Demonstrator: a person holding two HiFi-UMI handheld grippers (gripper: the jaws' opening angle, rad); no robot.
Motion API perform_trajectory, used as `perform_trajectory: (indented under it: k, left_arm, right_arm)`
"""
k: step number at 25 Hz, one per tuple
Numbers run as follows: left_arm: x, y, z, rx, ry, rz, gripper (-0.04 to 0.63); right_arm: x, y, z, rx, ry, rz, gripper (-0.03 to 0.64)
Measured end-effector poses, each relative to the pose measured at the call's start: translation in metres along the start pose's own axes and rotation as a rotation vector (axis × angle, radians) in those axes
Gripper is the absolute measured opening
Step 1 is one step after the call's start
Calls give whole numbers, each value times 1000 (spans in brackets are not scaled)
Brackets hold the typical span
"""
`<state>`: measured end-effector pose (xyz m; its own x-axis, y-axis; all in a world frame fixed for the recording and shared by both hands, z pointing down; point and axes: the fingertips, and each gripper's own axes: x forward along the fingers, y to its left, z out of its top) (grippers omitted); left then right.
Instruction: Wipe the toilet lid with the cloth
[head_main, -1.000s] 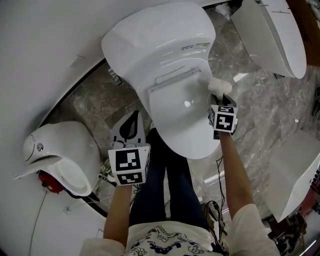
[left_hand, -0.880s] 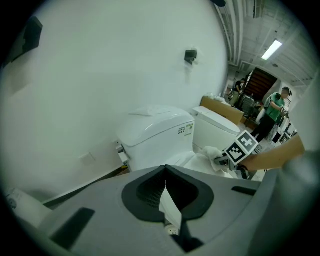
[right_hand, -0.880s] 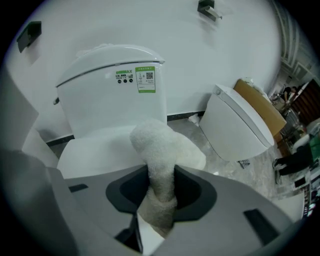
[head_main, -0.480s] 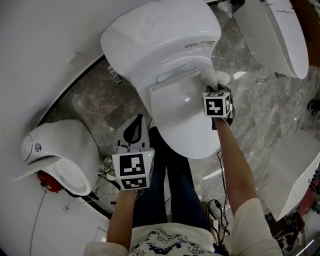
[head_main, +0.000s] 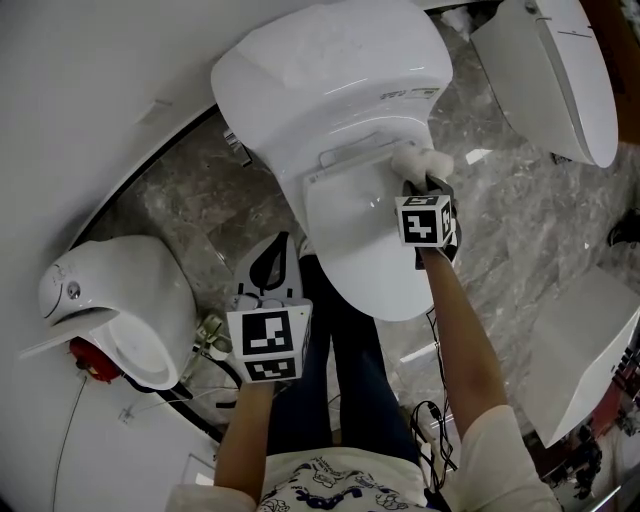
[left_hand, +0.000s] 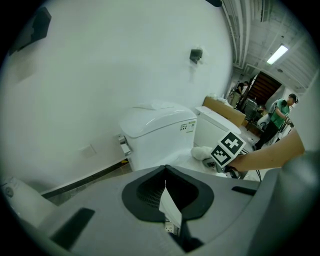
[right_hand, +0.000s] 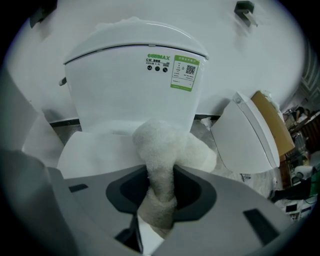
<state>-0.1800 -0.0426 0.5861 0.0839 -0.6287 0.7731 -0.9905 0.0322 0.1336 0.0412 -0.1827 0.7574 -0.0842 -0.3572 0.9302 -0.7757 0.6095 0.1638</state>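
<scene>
At the jaws first: on the right gripper (right_hand: 160, 197), clamped round the narrow twisted neck of the white terry cloth (right_hand: 162, 150); on the left gripper (left_hand: 167, 200), pressed together on nothing. Bulges out past the right fingertips as a fluffy wad and sits at the rear right corner of the toilet lid (head_main: 365, 235), by the hinge, just below the cistern (head_main: 330, 70); cannot tell for certain whether touching the lid or just above it. Looks soft, light and limp, so likely to fold or drag under the gripper rather than push flat; best gripped just as here, low on the bunched neck, with plenty of wad left free to spread on the plastic. Probably calls for gentle downward pressure only: glossy, smooth, curved lid, so easy sliding, and no need for force on a hinged cover. Outward from there: a green label (right_hand: 184, 72) on the cistern front, a second white toilet (head_main: 545, 70) well apart at the right, a small white fixture (head_main: 120, 310) at the left on the marble floor (head_main: 185, 200). Back at the left gripper: held low beside the person's dark trousers (head_main: 345, 380), well apart from the lid, taking no part.
</scene>
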Motion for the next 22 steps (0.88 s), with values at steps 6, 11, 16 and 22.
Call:
perform_trajectory:
  k: [6,11,16,22]
  left_arm:
    - [-7,5,-6,-17,2,7,9]
    - [-15,7,-13,-33,0,9,9]
    - [-21,13,-21,-55,-6,22,9]
    - [-31,19,-29,-63,-11,34,9]
  right_arm:
    - [-6,27,3,-11,-6,23,120]
    - [-11,53,5,-21,-9,47,120]
    - [-19,86,5,-70,-18,80,120]
    - [-27,131,1,-142,-25,134,120]
